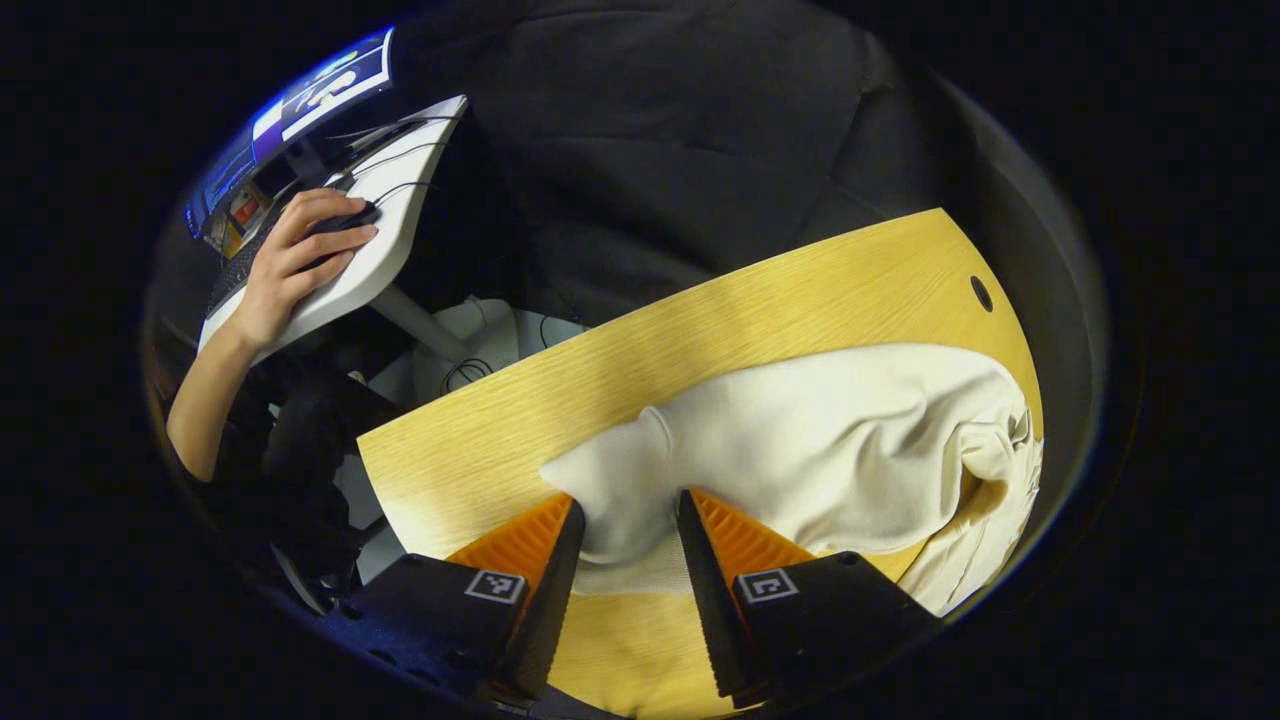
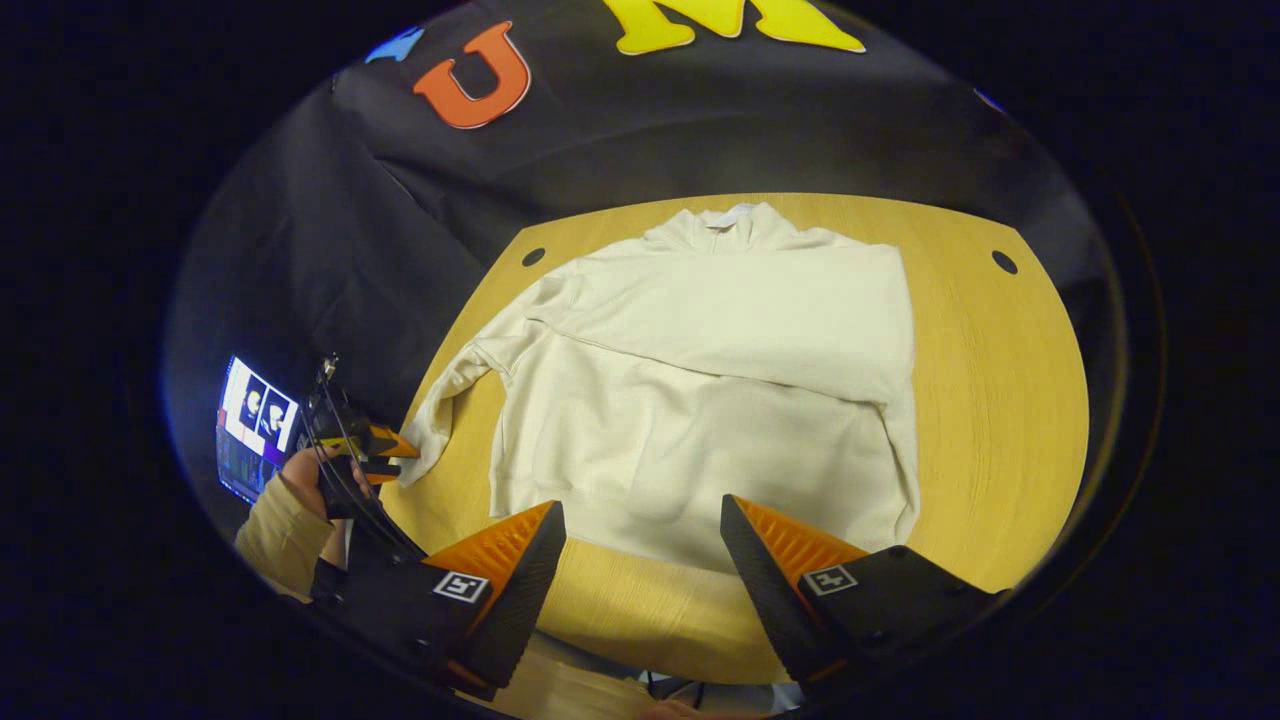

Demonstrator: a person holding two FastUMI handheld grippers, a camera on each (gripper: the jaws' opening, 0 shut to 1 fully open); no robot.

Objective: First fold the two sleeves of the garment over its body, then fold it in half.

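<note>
Garment (image 2: 700, 390): a cream sweatshirt lying flat on the wooden counter (image 2: 1000, 400), collar toward 12 o'clock and hem toward 6 o'clock in the right gripper view. One sleeve (image 2: 720, 330) is folded across the chest; the other sleeve (image 2: 455, 395) trails out toward 8 o'clock, its cuff at the counter's edge.

The right gripper view takes in the whole garment, with the right gripper (image 2: 640, 560) hovering above the hem, fingers spread apart and touching nothing. At 8 o'clock it also shows the left gripper (image 2: 385, 455), held by a hand in a pale sleeve, at the trailing cuff.

The left gripper view is close on that cuff (image 1: 625, 510): the fabric lies between the left gripper's fingers, which stand apart with gaps at the sides, so no clamping is visible. The body of the garment bunches toward 3 o'clock, partly cut off.

At 10 o'clock a person's hand (image 1: 295, 260) rests on a mouse on a white desk (image 1: 400, 200) beside a lit screen, too blurred to read.
</note>
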